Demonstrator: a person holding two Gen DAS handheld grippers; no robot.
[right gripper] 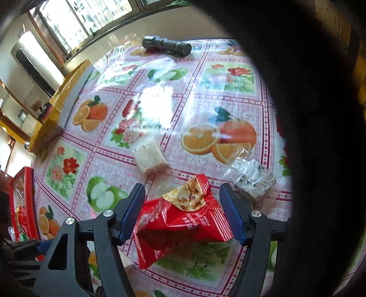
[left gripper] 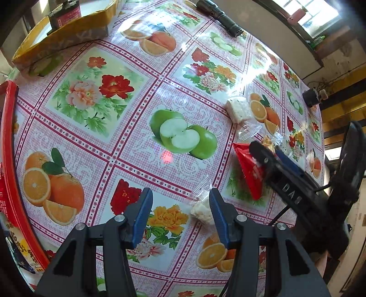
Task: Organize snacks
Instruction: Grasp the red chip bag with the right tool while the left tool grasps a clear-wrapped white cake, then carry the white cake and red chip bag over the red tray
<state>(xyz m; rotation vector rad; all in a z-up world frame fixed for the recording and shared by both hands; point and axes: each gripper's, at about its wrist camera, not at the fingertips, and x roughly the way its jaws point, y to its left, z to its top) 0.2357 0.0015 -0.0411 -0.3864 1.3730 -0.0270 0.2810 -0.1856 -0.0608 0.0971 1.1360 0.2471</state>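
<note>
A red snack packet (right gripper: 183, 224), torn open with yellow crisps showing at its top, sits crumpled between the blue pads of my right gripper (right gripper: 183, 212), which is shut on it just above the tablecloth. In the left wrist view the same packet (left gripper: 249, 173) hangs under the right gripper (left gripper: 265, 155). My left gripper (left gripper: 180, 217) points down at the table and stands open. A small clear-wrapped pale snack (left gripper: 201, 210) lies just inside its right finger, and the left pad is well clear of it.
A white clear-wrapped rice cake (left gripper: 238, 109) (right gripper: 149, 157) and a speckled wrapped one (right gripper: 254, 180) lie on the table. A red tray (left gripper: 9, 160) holding packets is at the left edge. A yellow box (left gripper: 61, 34) and a black torch (left gripper: 219, 16) are at the back. A dark shape (right gripper: 320, 137) blocks the right.
</note>
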